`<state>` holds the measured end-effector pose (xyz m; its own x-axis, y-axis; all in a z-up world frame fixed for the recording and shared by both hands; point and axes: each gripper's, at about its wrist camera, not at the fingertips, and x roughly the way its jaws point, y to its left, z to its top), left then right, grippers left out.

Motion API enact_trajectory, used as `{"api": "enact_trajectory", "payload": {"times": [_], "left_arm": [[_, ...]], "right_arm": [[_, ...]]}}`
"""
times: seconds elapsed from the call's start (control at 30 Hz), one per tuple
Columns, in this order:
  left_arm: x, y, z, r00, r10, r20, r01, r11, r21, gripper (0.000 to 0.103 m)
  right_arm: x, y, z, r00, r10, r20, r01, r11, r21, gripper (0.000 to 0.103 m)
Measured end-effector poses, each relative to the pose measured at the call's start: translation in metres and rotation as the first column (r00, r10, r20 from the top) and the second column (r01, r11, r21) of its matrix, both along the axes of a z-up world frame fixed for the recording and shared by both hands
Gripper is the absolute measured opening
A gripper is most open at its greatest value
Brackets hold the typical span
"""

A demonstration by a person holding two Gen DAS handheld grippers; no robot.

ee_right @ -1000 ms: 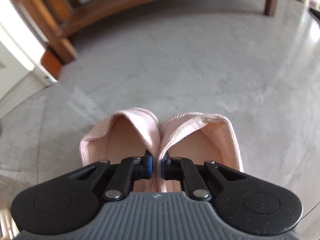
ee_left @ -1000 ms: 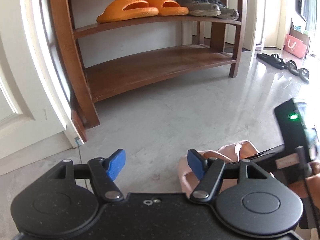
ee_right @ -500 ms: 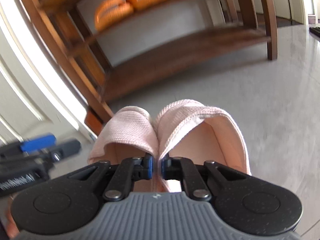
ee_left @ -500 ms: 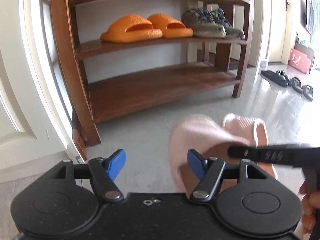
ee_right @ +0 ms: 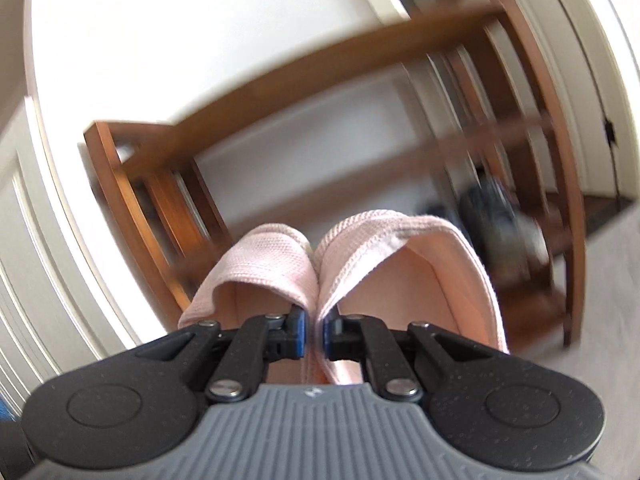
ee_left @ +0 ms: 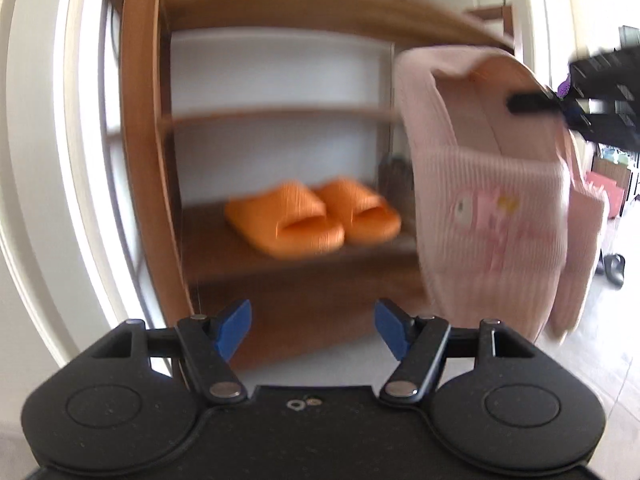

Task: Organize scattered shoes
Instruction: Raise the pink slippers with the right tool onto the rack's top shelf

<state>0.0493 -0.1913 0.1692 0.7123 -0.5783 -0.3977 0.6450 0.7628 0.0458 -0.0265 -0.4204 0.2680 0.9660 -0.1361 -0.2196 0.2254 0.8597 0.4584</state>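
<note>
- My right gripper [ee_right: 311,334] is pinched tight on the inner edges of a pair of soft pink knitted fabric slippers [ee_right: 360,264], holding both at once; they hang off the floor in front of the brown wooden shoe rack [ee_right: 304,56].
- My left gripper [ee_left: 312,326] stands wide with nothing between its blue pads [ee_left: 234,326]. From its camera the pink pair sits at about two o'clock, and the pair of orange moulded foam slides [ee_left: 312,220] on a rack shelf at about twelve.
- The grip catches only two thin fabric edges, so I judge it fragile: I should move smoothly, without a swing, or one slipper may slide out.
- Both views are smeared, so I would slow down before nearing the shelf boards.
- An empty shelf [ee_left: 280,114] shows above the orange slides; that looks the easiest target. I would bring the toes in first, keeping the soles level with the board.
- I should set the soles fully down before letting go, so neither slipper tips off the front lip.
- Dark shoes [ee_right: 492,220] sit at about three o'clock in the right view; I must not knock them.
- The free left gripper can straighten the pair afterwards.
</note>
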Motion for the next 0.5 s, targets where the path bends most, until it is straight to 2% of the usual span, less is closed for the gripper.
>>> {"api": "enact_trajectory", "payload": {"times": [0.17,0.33,0.4,0.5], "left_arm": [[-0.008,-0.003,0.031,0.997,-0.010,0.070,0.012,1.000,-0.029,0.068],[-0.007,-0.008,0.049,0.995,-0.005,0.104,0.008,0.999,-0.034,0.068],[-0.006,-0.008,0.056,0.993,0.008,0.115,-0.003,0.999,-0.045,0.068],[-0.010,0.000,0.064,0.991,0.039,0.129,-0.032,0.998,-0.061,0.068]], "right_arm": [[0.026,-0.022,0.085,0.998,0.043,0.052,-0.040,0.998,-0.050,0.010],[0.057,-0.027,0.183,0.991,0.087,0.098,-0.072,0.986,-0.150,0.010],[0.083,-0.026,0.228,0.990,0.101,0.100,-0.080,0.976,-0.201,0.010],[0.127,-0.023,0.273,0.991,0.098,0.087,-0.075,0.970,-0.231,0.010]]}}
